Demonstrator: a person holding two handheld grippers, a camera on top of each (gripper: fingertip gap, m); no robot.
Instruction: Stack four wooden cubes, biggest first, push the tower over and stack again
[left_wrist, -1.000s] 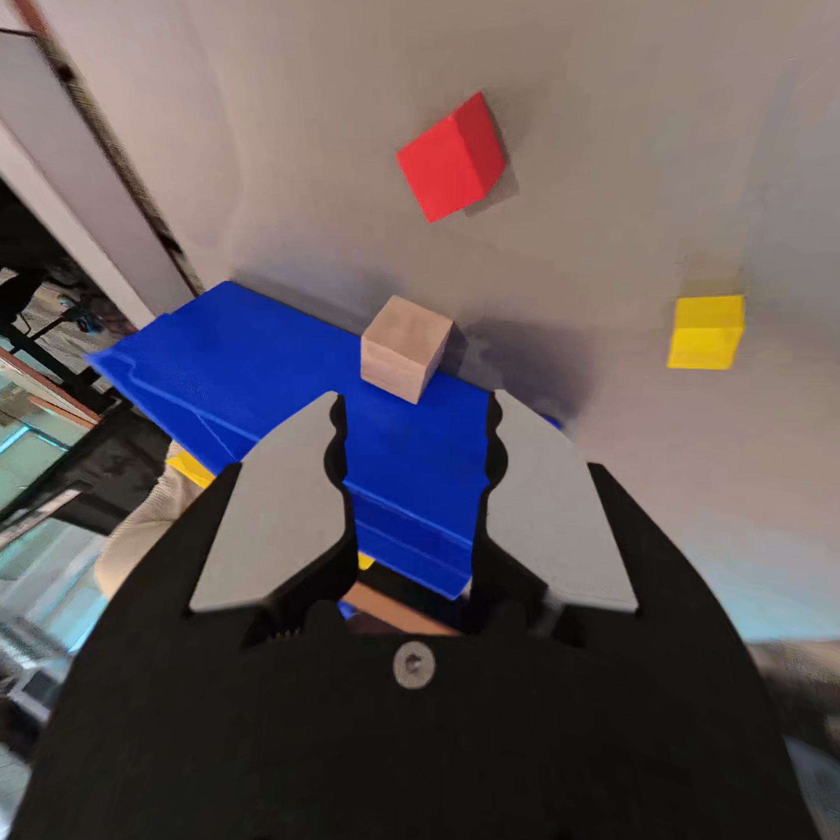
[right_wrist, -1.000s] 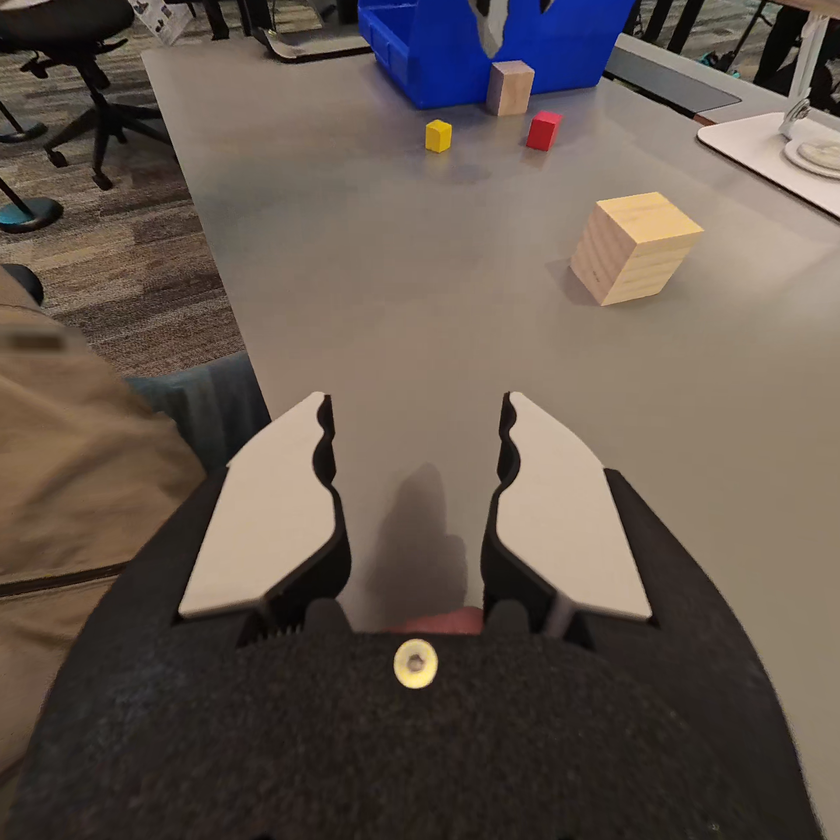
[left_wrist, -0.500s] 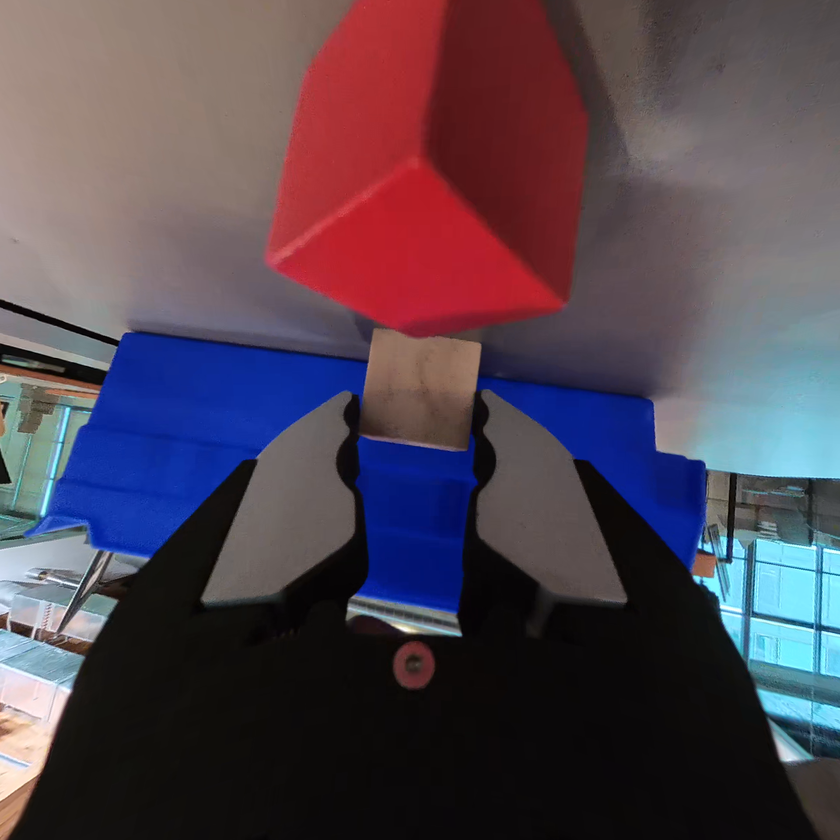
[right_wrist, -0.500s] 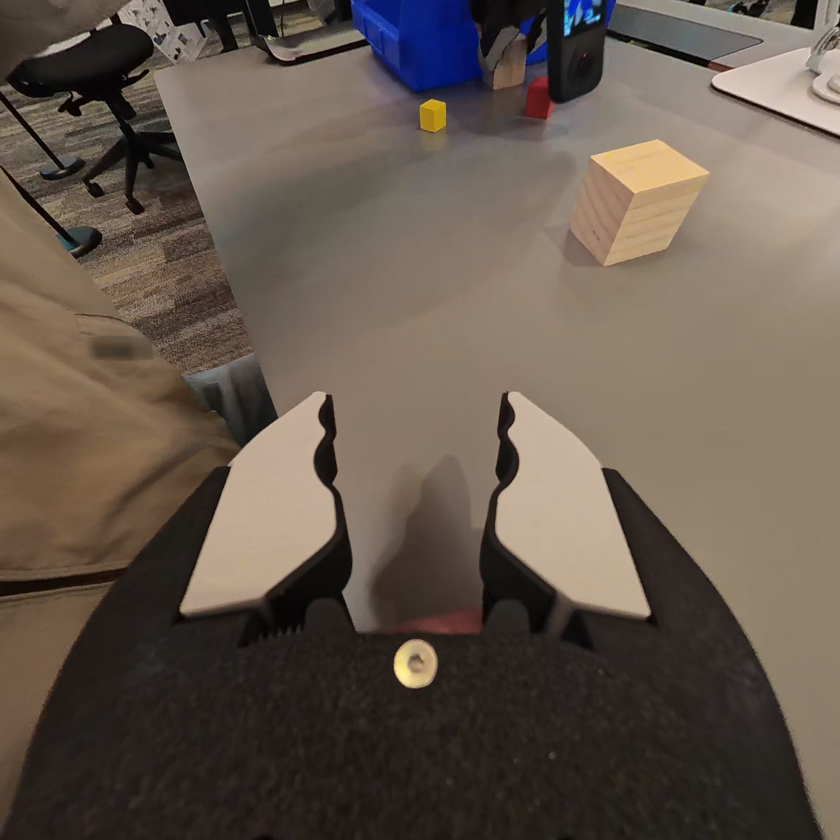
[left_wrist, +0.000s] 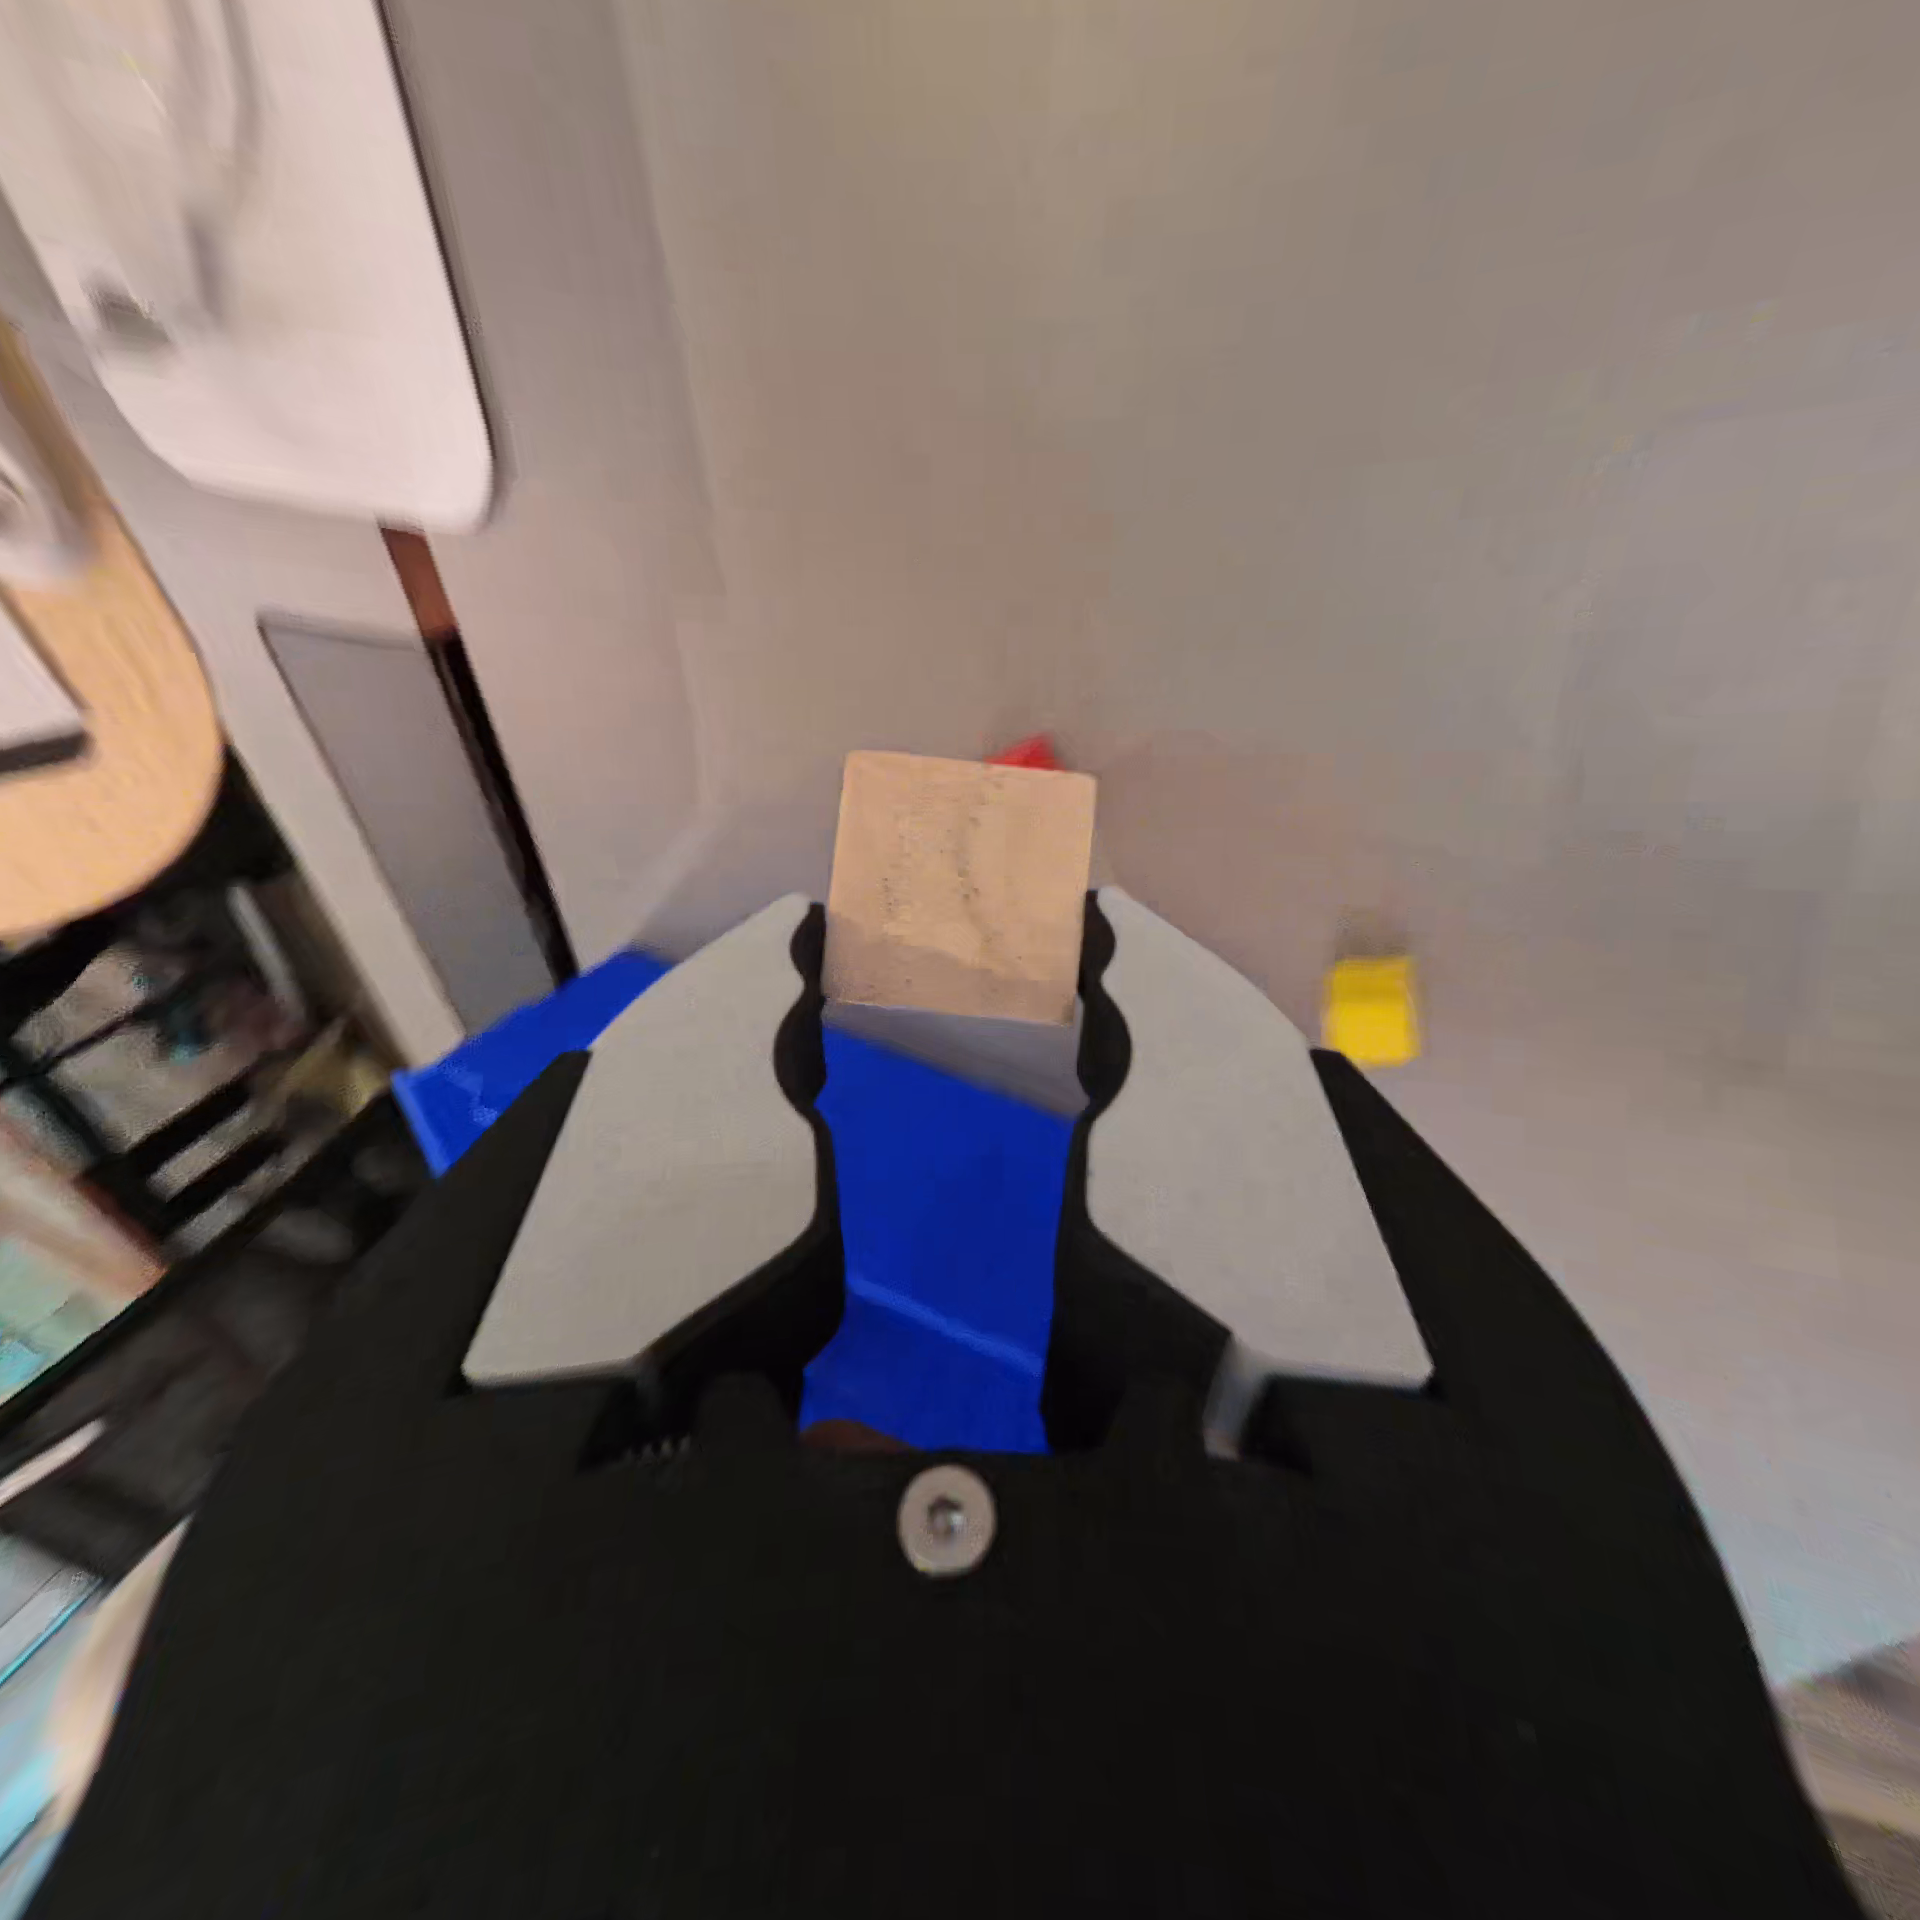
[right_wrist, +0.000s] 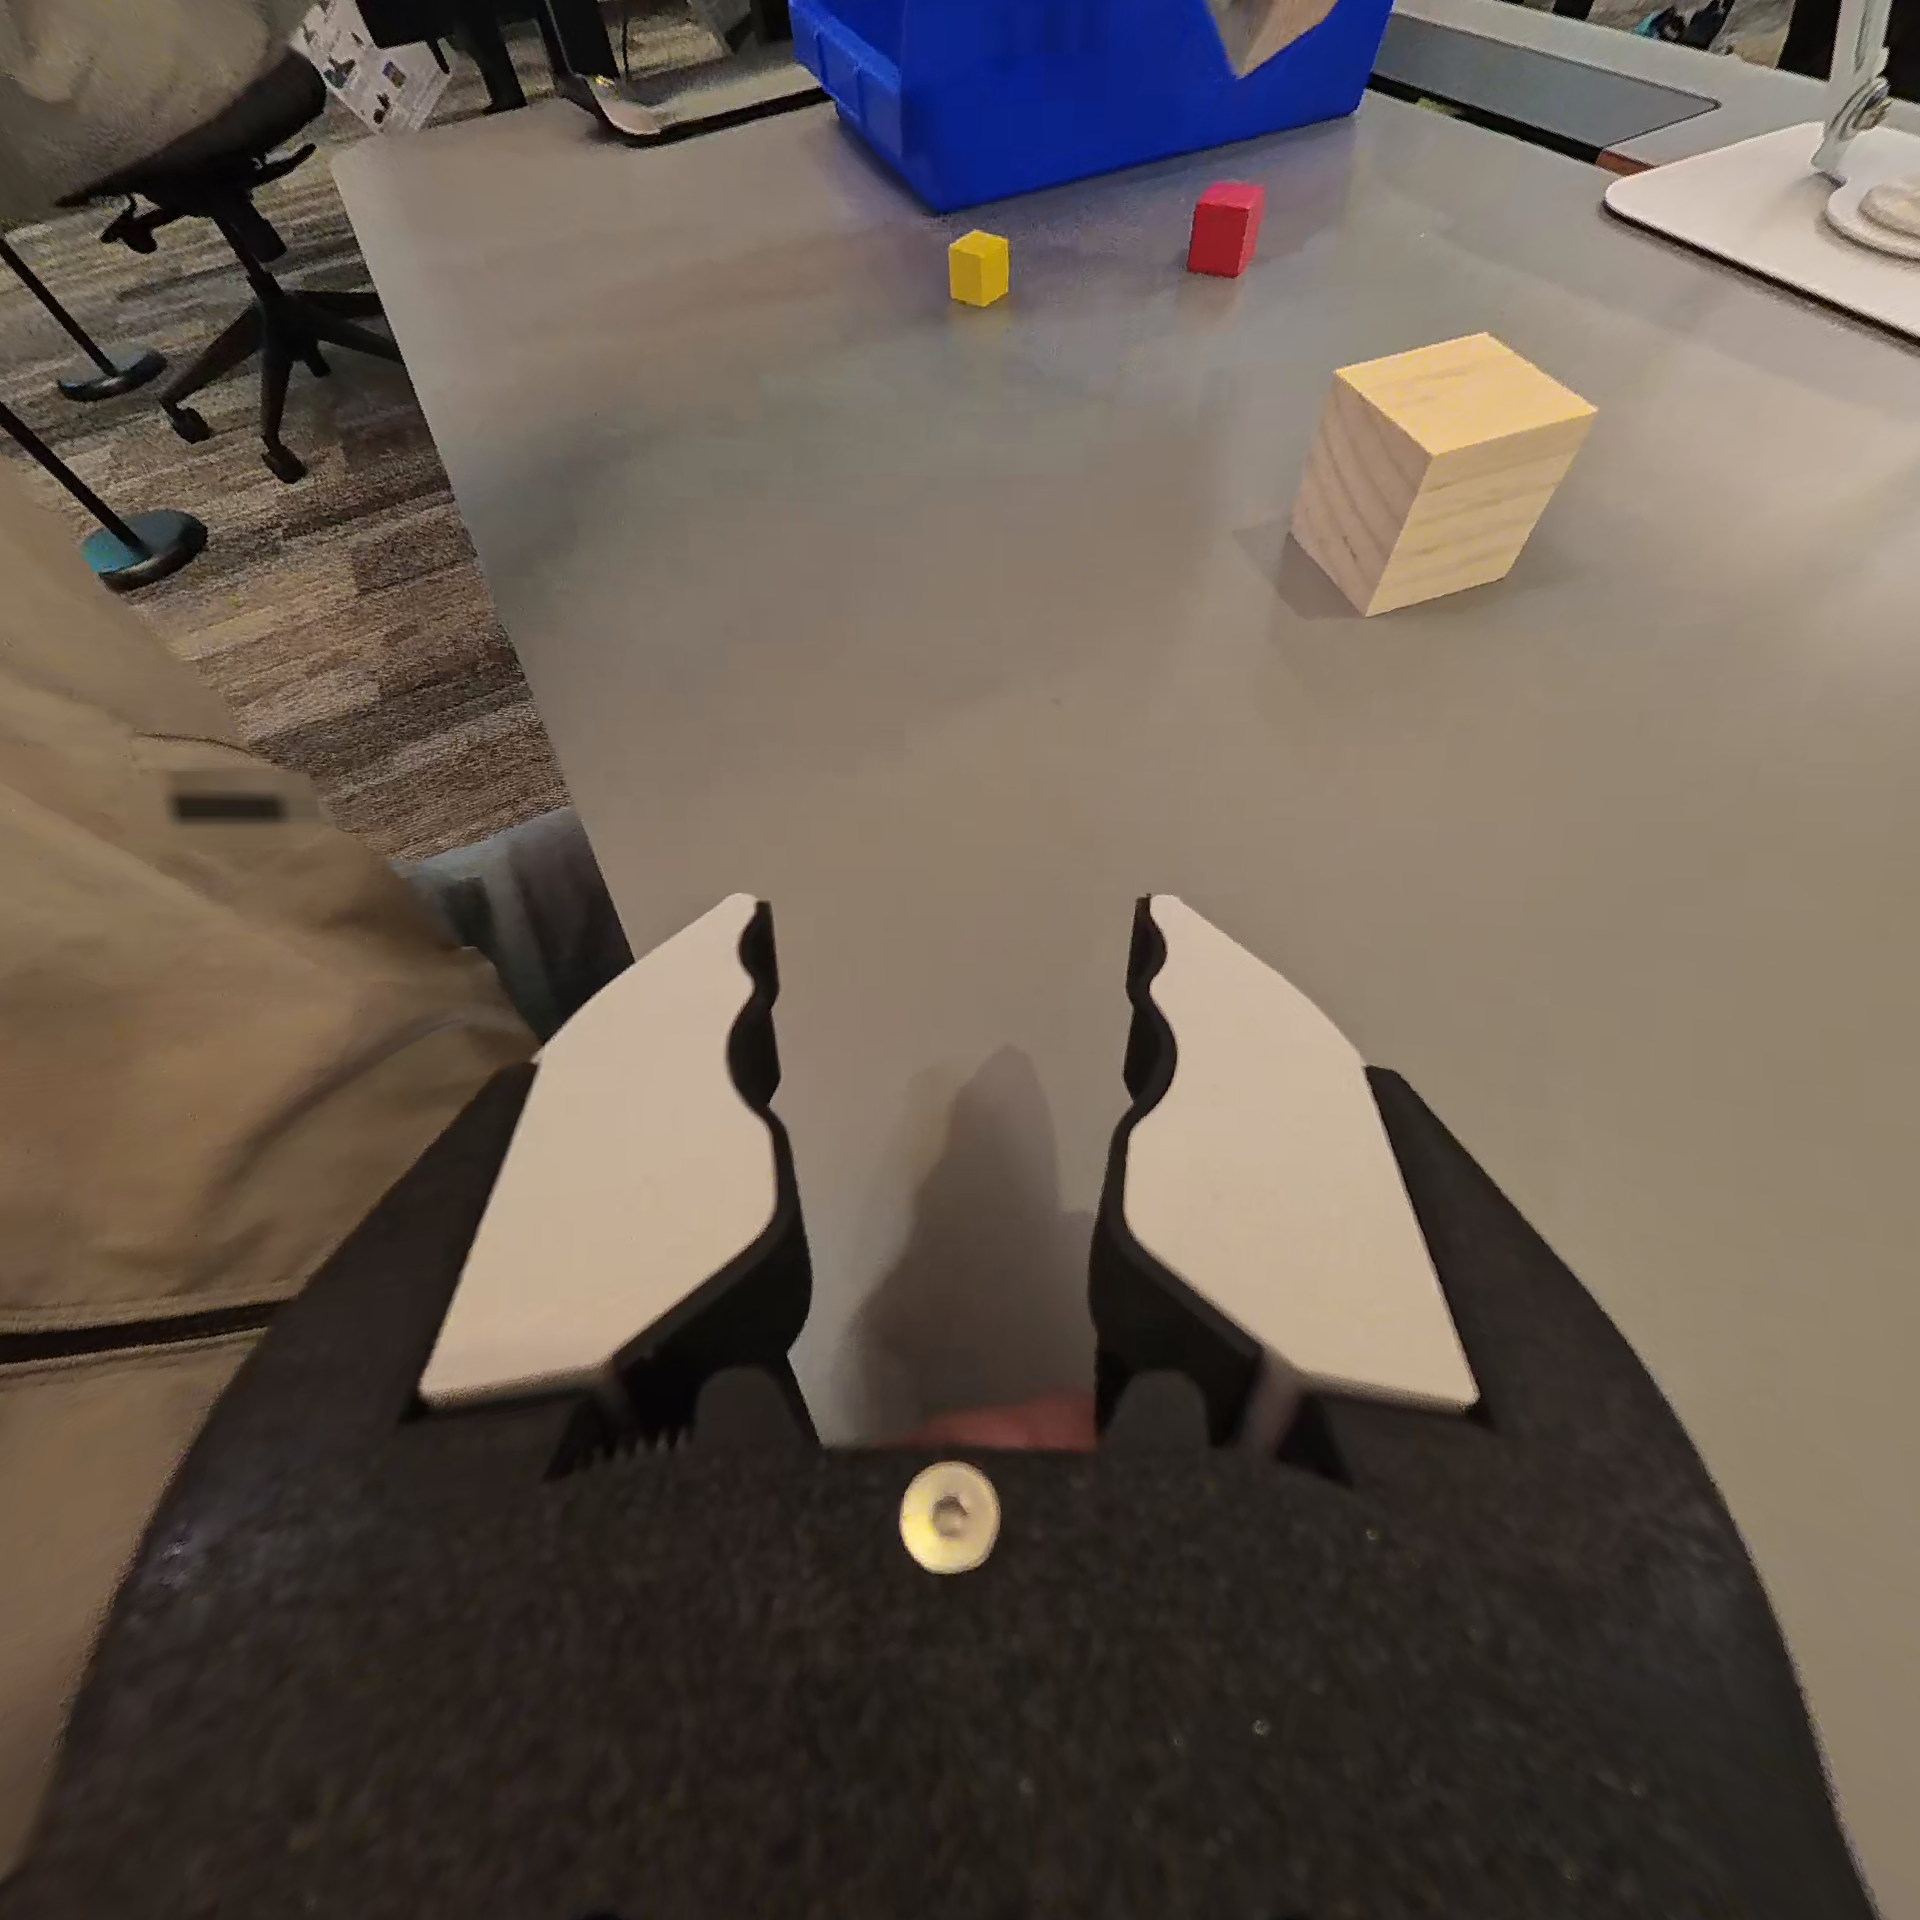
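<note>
- left gripper (left_wrist: 956, 951) has its fingers clamped on the plain wooden cube (left_wrist: 961, 894), one pad on each side, cube sticking out past the tips
- that cube is up off the grey table (left_wrist: 1351, 416), with the blue bin (left_wrist: 935, 1195) right below and behind it in the left wrist view
- red cube (left_wrist: 1023, 750) just peeks out past the held cube's far edge, yellow cube (left_wrist: 1369, 1010) sits off to its right on the table
- right gripper (right_wrist: 951, 940) has its fingers wide apart, nothing between them, just hanging over the near end of the table (right_wrist: 935, 675)
- from the blue bin (right_wrist: 1039, 104): yellow cube (right_wrist: 978, 268) and red cube (right_wrist: 1226, 229) sit just in front of it, apart from each other
- big pale wooden cube (right_wrist: 1439, 473) stands nearer than the red one, well away from the bin
- office chair (right_wrist: 239, 260) stands on the carpet left of the bin
</note>
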